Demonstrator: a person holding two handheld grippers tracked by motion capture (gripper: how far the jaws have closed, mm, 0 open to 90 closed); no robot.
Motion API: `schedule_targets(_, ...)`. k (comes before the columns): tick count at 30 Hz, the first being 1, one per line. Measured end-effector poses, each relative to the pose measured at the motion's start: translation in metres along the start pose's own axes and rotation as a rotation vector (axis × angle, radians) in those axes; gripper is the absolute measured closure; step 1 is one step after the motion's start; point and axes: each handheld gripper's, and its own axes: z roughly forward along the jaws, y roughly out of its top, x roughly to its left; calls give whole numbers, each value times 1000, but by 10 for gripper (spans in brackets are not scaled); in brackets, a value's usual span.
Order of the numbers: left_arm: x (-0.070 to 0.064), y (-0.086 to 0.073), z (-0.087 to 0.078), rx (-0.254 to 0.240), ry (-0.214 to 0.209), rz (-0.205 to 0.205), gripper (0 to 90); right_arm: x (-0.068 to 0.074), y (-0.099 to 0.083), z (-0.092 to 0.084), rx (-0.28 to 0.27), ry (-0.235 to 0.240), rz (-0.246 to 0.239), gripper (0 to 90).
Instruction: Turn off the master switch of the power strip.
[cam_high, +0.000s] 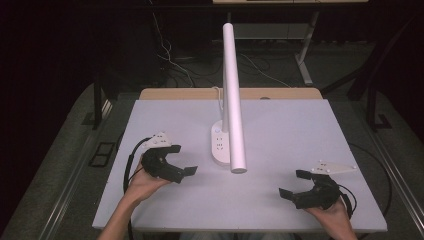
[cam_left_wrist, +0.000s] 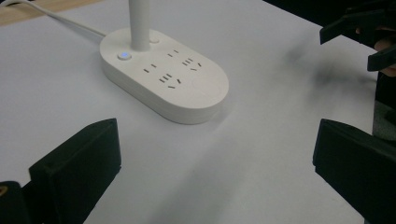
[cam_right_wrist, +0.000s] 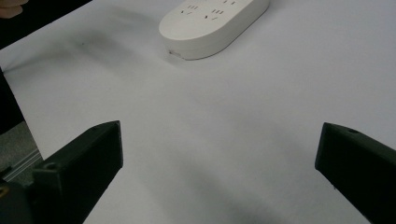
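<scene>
Hands: two bare forearms enter from the near edge in the high view, each hand wrapped round a black gripper.
Left gripper (cam_high: 182, 160): held just above the table on the near left, jaws spread wide apart with nothing between them. They aim toward the lamp base, which lies a little beyond them. A grey three-cornered plate sits on top and a black cable loops back toward the wrist.
Right gripper (cam_high: 294, 183): held low over the near right of the table, jaws likewise wide apart and empty, turned toward the middle. It is well apart from the lamp base. It also carries a grey plate and a trailing cable.
Table (cam_high: 300, 130): a pale, plain sheet covers the top. A strip of wood shows along the far edge.
Lamp base (cam_high: 220, 145): a white oval block standing on the table near its middle, between the two grippers and farther off than both. Its top has several socket slots, and the left gripper view shows a small round button (cam_left_wrist: 123, 56) with a bluish glow beside the stem.
Lamp arm (cam_high: 233, 95): a long white tube rising from the far end of the base.
Cord (cam_left_wrist: 65, 21): a white lead runs from the base toward the table's far edge.
Floor: grey floor, table legs and loose cables beyond the table, in dim light.
</scene>
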Motion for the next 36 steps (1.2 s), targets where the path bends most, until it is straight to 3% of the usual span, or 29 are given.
schedule_targets(23,21,39,4,32,18,35,0,-1,0,2,-1,-3,-11,2)
schedule_targets(36,34,55,10,44,43,31,1,0,0,2,7,-3,-5,2)
